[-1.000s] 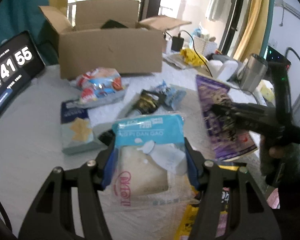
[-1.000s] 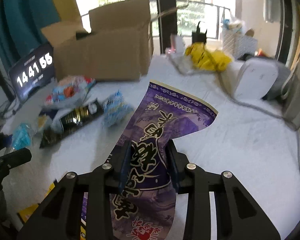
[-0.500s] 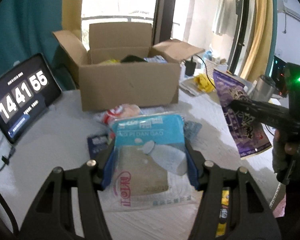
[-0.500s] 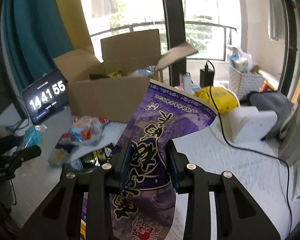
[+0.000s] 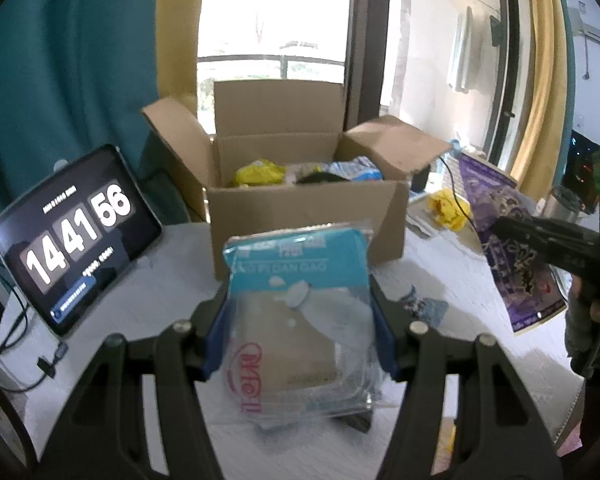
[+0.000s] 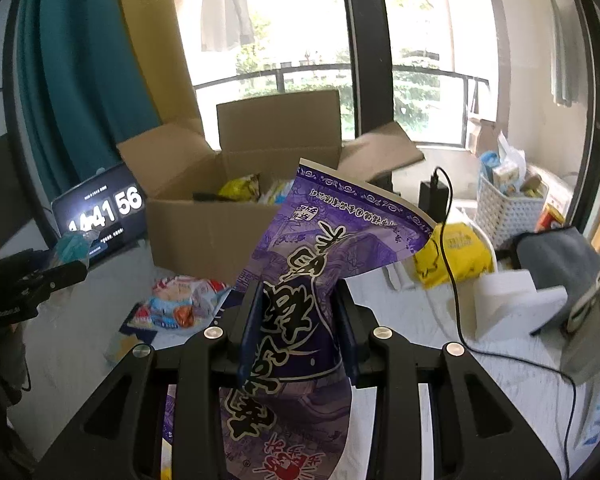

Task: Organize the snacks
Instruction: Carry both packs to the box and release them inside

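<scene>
The left tongs (image 5: 298, 320) are clenching a blue-topped clear snack bag (image 5: 300, 312) between their pads, above the bench (image 5: 148, 304). The right tongs (image 6: 296, 320) are gripping a purple snack packet (image 6: 324, 264), its top fanning upward. Beyond both, an open cardboard box (image 5: 304, 216) is sitting, holding snacks.

A white tabletop (image 5: 172, 280) carried everything. An open brown cardboard box (image 5: 300, 216) stood on it at the back, flaps raised. To the box's left, a dark tablet showing a flip clock (image 5: 76, 232) leaned upright on the table. In front of the box lay a red, white and blue snack packet (image 6: 180, 306). To the right sat a crumpled yellow bag (image 6: 456, 256), a white woven basket (image 6: 508, 208) and a white block (image 6: 508, 300), with a black cable (image 6: 456, 280) trailing across.
</scene>
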Motion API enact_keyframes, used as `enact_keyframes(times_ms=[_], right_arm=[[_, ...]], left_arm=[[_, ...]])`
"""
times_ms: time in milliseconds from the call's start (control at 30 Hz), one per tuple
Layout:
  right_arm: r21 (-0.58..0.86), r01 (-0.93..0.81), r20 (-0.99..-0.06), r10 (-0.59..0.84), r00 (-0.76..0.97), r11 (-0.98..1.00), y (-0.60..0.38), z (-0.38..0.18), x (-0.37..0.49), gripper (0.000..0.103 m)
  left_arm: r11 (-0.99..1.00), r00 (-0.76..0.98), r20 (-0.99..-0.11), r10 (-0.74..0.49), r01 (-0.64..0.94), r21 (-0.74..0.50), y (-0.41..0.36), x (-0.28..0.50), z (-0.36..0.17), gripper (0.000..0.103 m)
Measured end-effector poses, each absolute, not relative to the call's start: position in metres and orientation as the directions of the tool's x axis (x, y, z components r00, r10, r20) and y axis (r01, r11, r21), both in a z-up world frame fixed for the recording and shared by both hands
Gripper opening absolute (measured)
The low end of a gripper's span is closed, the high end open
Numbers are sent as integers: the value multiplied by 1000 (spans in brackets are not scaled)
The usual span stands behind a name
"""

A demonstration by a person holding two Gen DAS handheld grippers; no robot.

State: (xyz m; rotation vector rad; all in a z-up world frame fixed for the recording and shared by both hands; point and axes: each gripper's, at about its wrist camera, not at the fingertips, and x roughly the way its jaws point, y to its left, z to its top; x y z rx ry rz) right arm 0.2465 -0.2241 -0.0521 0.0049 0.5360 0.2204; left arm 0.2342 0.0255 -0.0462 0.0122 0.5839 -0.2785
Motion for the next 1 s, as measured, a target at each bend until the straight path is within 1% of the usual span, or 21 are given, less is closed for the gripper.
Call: enact_keyframes(times_ms=[400, 633, 1000], right_arm=[[55, -239, -462, 237, 855, 970, -226, -35, 273, 37], [76, -246, -427, 255, 868, 966, -234, -28, 290, 37], [102, -235, -413, 256, 874, 967, -249, -30, 308, 37]], left_arm=[[973, 840, -499, -215, 225, -39, 29, 275, -20, 62], [977, 844, -499, -197, 214, -24, 23, 300, -16, 62], [981, 854, -494, -163, 192, 8, 16, 349, -13, 63]])
